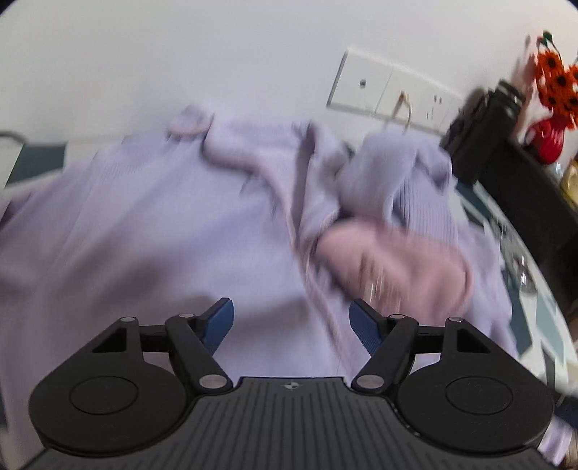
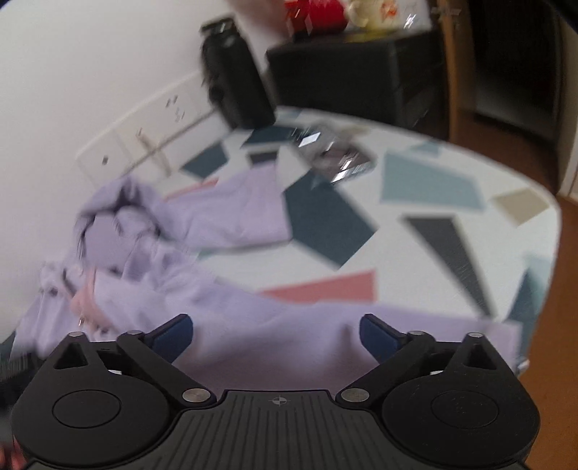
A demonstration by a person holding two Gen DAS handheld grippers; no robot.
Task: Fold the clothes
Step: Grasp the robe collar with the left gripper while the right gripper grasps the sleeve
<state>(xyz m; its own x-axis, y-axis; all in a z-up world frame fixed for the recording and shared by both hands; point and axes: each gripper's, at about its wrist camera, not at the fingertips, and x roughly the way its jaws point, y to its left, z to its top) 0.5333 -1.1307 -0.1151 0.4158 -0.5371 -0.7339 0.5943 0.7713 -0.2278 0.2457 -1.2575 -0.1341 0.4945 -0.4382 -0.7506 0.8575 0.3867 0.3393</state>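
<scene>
Lilac ribbed knit fills most of the left wrist view: the garment [image 1: 151,224] lies spread and rumpled on the counter [image 2: 415,253], whose top is white with dark teal, grey, beige and coral angular patches. A pinker patch of cloth [image 1: 393,260], perhaps a lining or collar, shows among the folds just ahead of the left gripper [image 1: 290,321], but motion blur keeps its shape unclear. The left gripper hangs over the cloth with its jaws apart and nothing between the blue pads.

The right gripper [image 2: 276,338] hovers above a flat edge of the same garment, jaws also wide apart and empty. Beyond it, one sleeve-like length of the knit stretches across the counter towards the far side, and the bunched part sits against the white wall.

On that wall a row of white socket plates [image 1: 393,92] runs just above the counter. A black bottle [image 2: 234,76] stands at the counter's back edge, next to a dark cabinet [image 2: 361,76] carrying red items [image 2: 314,12] and a pale cup [image 2: 372,14]. Something shiny and crinkled [image 2: 336,155] lies on the counter past the sleeve; it is too blurred to identify. Orange flower-like ornaments [image 1: 554,77] are cut off at the frame's edge. Brown floor [image 2: 563,289] shows beyond the counter's rounded corner.
</scene>
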